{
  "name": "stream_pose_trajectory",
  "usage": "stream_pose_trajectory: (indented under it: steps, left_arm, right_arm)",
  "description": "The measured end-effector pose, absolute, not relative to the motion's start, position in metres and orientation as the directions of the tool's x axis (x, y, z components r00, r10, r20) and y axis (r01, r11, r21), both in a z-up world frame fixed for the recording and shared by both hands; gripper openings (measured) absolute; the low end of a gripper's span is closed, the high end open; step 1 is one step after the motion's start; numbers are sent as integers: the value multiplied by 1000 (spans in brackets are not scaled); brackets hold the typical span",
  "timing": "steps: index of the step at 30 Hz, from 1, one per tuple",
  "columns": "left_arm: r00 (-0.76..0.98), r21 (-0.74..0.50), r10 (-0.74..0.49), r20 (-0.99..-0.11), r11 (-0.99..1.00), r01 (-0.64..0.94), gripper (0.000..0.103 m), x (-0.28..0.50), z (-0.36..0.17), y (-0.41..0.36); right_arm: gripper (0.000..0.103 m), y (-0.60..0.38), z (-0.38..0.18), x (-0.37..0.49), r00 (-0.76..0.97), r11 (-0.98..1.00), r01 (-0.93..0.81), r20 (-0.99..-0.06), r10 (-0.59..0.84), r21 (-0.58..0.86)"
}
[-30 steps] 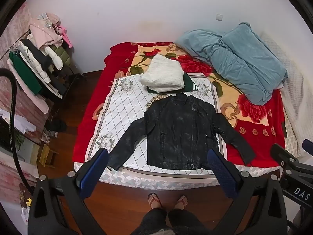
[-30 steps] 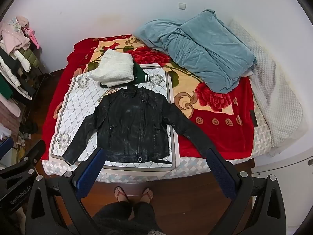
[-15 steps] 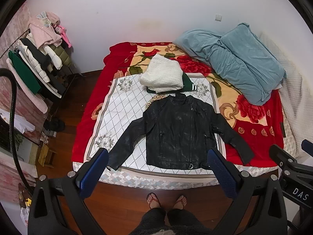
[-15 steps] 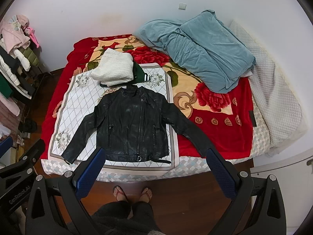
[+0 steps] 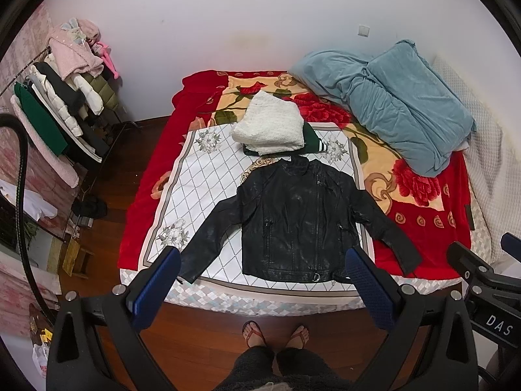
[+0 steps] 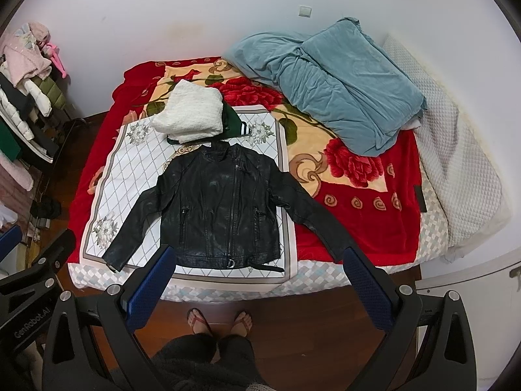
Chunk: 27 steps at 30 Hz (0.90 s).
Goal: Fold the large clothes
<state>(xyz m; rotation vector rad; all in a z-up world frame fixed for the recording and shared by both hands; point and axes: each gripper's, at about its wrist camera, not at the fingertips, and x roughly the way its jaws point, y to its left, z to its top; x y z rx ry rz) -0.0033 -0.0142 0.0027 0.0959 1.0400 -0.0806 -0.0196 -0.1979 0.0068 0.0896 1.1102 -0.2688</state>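
A black leather jacket [image 5: 293, 221] [image 6: 224, 205] lies flat and face up on a white diamond-patterned cloth [image 5: 202, 182] [image 6: 136, 166] at the near end of the bed, both sleeves spread out. My left gripper [image 5: 263, 260] hangs open high above the jacket's hem, nothing between its blue-padded fingers [image 5: 156, 280]. My right gripper [image 6: 260, 259] is held just as high and is also open and empty. Behind the collar sits a folded stack: a white knit garment [image 5: 270, 127] [image 6: 192, 114] on a dark green one [image 6: 234, 123].
A crumpled teal blanket [image 5: 390, 104] [image 6: 332, 78] fills the far right of the red floral bedspread [image 6: 358, 215]. A crowded clothes rack [image 5: 55, 114] stands left of the bed. A person's sandalled feet [image 5: 276, 332] stand on the wooden floor at the bed's near edge.
Both grippers have drifted slightly back and up, so the bed sits a little higher in each view. The jacket has not moved.
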Motion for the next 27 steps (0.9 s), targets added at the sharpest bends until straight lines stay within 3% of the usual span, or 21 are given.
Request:
stream_pose_trajectory:
  steps: [27]
  left_arm:
    - [512,39,-24,-859,993,112,103,9,9,-19]
  right_arm:
    - [103,-200,6,-19,415,964,259,-894,-168,-61]
